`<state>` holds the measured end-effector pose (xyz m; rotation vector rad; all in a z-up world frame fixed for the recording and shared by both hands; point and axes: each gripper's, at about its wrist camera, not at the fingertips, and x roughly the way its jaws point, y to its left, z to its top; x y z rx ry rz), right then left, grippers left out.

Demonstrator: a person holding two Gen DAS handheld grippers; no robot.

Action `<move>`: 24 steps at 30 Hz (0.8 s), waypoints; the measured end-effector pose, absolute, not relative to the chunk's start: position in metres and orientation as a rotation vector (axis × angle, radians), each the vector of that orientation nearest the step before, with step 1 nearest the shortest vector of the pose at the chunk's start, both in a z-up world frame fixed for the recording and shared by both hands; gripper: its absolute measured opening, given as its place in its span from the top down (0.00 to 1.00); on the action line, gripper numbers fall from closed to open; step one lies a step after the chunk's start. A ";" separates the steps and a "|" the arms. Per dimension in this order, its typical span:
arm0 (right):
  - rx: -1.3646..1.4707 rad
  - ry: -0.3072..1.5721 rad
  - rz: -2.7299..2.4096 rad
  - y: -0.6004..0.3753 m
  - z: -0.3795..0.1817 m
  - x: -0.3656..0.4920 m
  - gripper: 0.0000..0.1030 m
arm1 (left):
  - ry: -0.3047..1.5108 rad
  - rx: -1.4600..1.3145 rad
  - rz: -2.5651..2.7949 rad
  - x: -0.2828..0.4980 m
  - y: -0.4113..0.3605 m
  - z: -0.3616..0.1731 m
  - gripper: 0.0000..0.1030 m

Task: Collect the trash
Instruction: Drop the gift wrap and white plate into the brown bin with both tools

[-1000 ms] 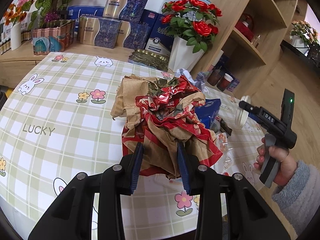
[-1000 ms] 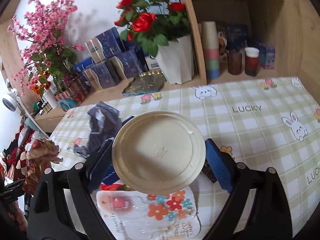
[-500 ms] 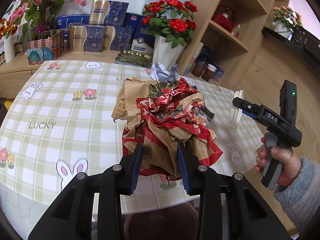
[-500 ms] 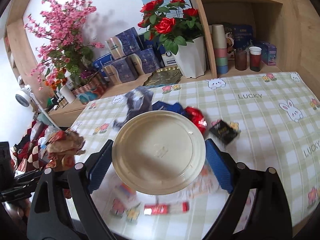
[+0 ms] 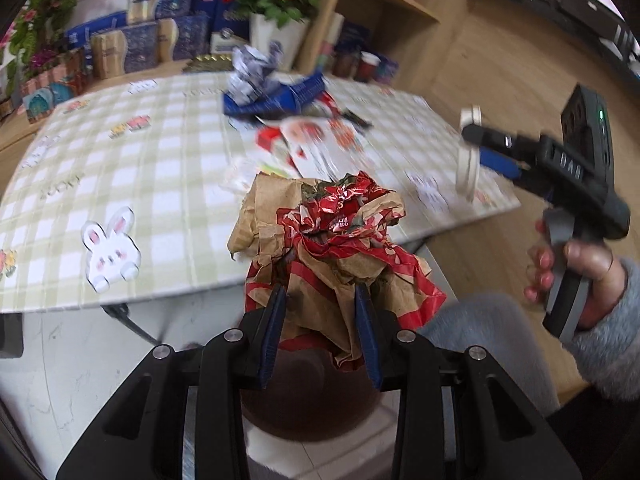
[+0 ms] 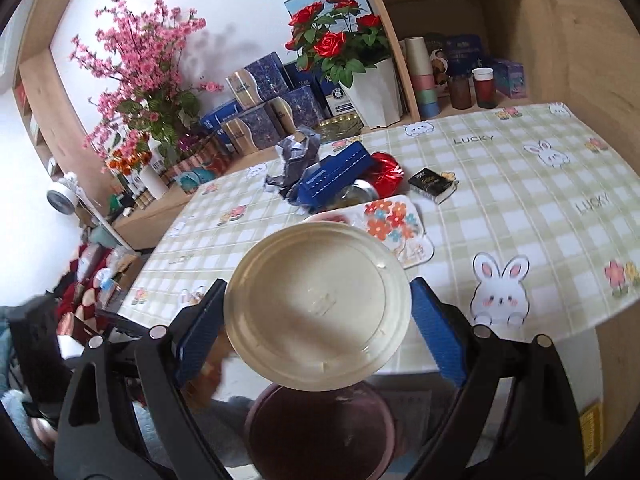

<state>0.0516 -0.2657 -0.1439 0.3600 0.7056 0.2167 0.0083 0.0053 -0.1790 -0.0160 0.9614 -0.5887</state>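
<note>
I'm carrying both loads off the surface [image 5: 168,184] now — left gripper [image 5: 322,316] fingers clamped on the crumpled paper wad [image 5: 332,240], right gripper [image 6: 316,332] fingers pinching the round lid [image 6: 318,308], both arriving above the brown bin [image 6: 320,432] below for dropping.

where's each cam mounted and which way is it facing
Left wrist: on the left gripper, looking down past its crumpled paper bag to the table edge and brown bin; right hand shows.
Right wrist: on the right gripper, facing the table and shelves, round plastic lid clamped.
Shared: checked tablecloth, blue box, bin.
</note>
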 end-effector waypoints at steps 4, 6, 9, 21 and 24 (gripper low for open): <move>0.377 0.686 0.222 -0.263 -0.138 0.033 0.14 | 1.058 0.031 -0.659 -0.008 -0.009 -0.199 0.66; 0.391 0.678 0.224 -0.264 -0.137 0.025 0.14 | 1.097 0.076 -0.681 -0.011 -0.018 -0.210 0.65; 0.395 0.677 0.220 -0.266 -0.137 0.023 0.14 | 1.149 0.140 -0.709 -0.011 -0.032 -0.227 0.66; 0.413 0.720 0.215 -0.270 -0.156 0.028 0.14 | 1.090 0.054 -0.617 0.023 -0.034 -0.224 0.49; 0.411 0.747 0.223 -0.266 -0.166 0.028 0.14 | 0.971 -0.012 -0.518 0.028 -0.008 -0.197 0.30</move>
